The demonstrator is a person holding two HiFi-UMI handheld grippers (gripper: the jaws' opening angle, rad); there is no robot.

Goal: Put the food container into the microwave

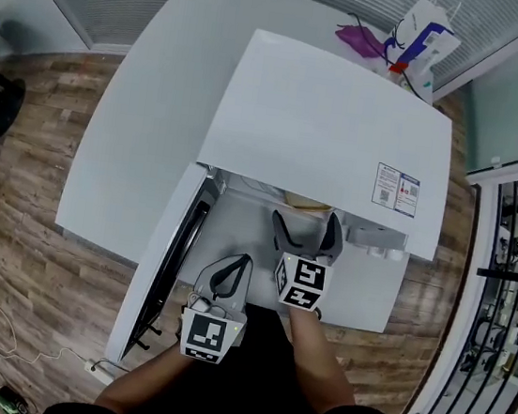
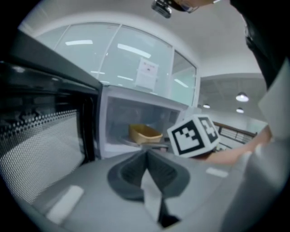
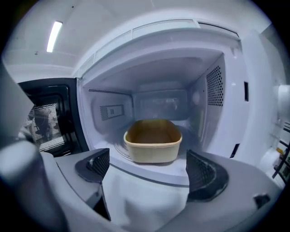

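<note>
A beige food container sits empty on the turntable inside the white microwave, whose door hangs open to the left. My right gripper is open just outside the cavity mouth, apart from the container, with nothing between its jaws. From the left gripper view the same container shows inside the cavity. My left gripper is shut on nothing, lower and to the left, in front of the open door. In the head view the right gripper points into the microwave and the left gripper sits beside it.
The microwave stands on a white table. A purple cloth and a white bag lie at the table's far end. A glass wall is behind; a black railing runs on the right over wooden floor.
</note>
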